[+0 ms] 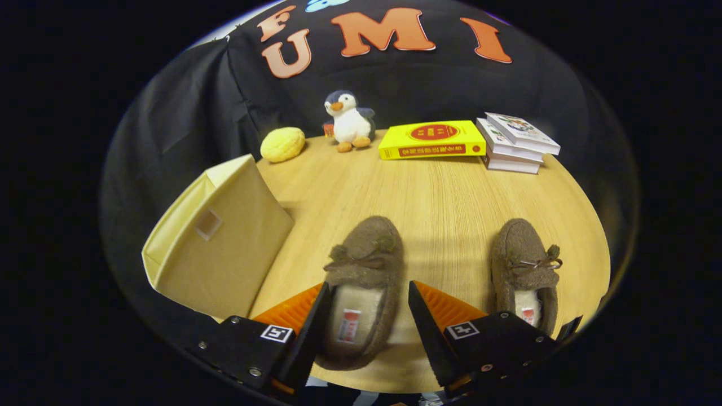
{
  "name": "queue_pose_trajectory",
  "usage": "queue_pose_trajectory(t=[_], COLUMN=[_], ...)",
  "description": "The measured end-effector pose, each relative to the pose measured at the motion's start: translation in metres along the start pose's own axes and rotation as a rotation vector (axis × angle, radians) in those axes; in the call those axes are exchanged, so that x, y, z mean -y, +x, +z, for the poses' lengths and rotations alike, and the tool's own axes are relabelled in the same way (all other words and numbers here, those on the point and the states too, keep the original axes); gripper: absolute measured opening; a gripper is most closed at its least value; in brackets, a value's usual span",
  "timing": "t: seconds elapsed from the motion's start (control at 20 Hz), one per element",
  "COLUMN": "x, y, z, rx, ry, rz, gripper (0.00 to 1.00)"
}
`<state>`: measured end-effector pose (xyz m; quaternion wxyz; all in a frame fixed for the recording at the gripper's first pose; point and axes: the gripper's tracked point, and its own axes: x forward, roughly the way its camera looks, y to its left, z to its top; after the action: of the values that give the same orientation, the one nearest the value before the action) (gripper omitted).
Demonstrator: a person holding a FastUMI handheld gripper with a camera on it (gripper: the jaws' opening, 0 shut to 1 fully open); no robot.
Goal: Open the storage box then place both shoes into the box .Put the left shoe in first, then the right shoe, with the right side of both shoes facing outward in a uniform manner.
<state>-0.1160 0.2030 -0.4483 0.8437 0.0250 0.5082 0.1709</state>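
Off to my left, the storage box (217, 239) sits on the desk (445, 194), a pale yellow fabric cube with a small label window on the side facing me; I cannot tell from here whether it is open. Behind it, near the booth's back wall, lies a yellow bumpy ball (282, 144), and just beside that a plush penguin (348, 122) stands upright.

My fingers (366, 316) are spread wide, gripping nothing. Between them lies one brown slipper (364, 282), toe pointing away from me, its bow ahead of my fingertips and its cream lining open toward me. I hang above it; neither finger touches it as far as I can see.

Beyond, at the desk's far edge, a yellow book (431, 140) lies flat, and touching its right end is a stack of white books (516, 144).

To the right of my right finger, well apart from the first shoe, rests the second brown slipper (524, 268), toe also pointing away, its heel hidden behind my finger's black mount.
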Motion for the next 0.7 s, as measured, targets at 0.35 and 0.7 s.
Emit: queue_pose_trajectory(t=[0.35, 0.7], x=[0.020, 0.017], y=[0.042, 0.063], z=[0.008, 0.004], rx=[0.044, 0.002], ry=[-0.116, -0.086], rz=[-0.068, -0.085], gripper=[0.67, 0.19])
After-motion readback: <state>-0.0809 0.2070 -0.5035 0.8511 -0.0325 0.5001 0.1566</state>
